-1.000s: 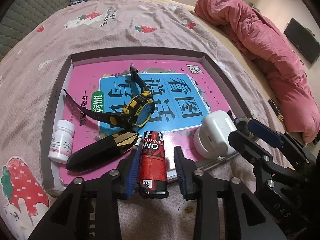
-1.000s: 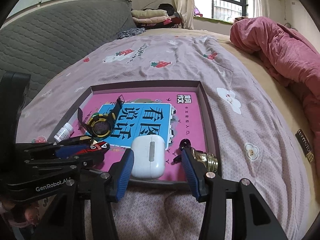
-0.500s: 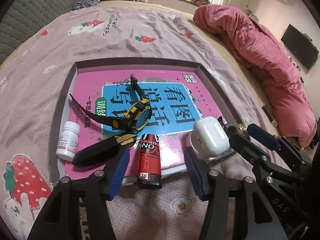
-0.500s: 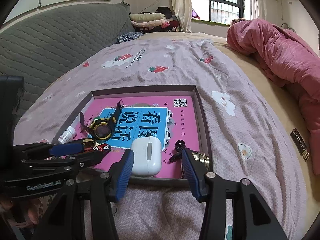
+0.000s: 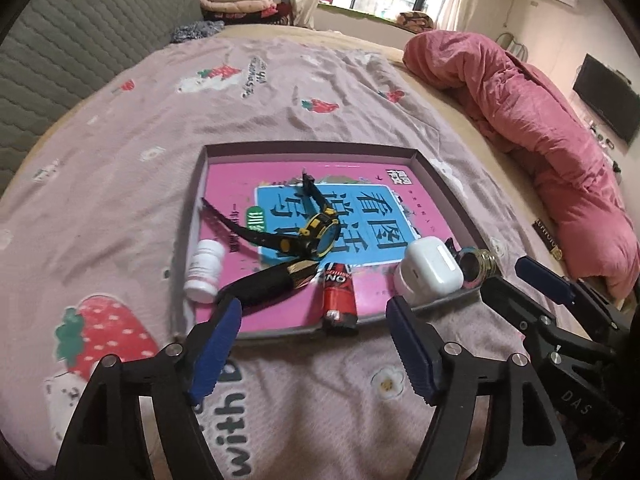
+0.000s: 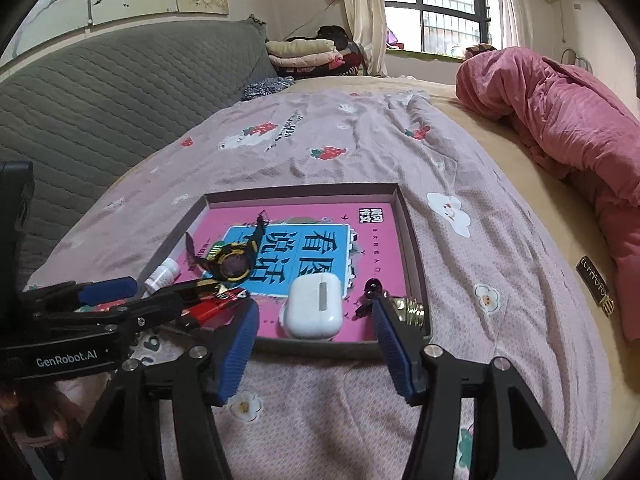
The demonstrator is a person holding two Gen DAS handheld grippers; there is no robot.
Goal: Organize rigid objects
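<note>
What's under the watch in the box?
The watch lies on a pink book, across its blue title panel. The book covers most of the box floor, so anything beneath it is hidden.

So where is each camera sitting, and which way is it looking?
Left wrist: on the left gripper, above the blanket, facing the tray from its near edge; its own open fingers show, with the right gripper alongside.
Right wrist: on the right gripper, facing the same tray toward the window; its open fingers and the left gripper show.
Shared: tray, white earbud case, watch.
</note>
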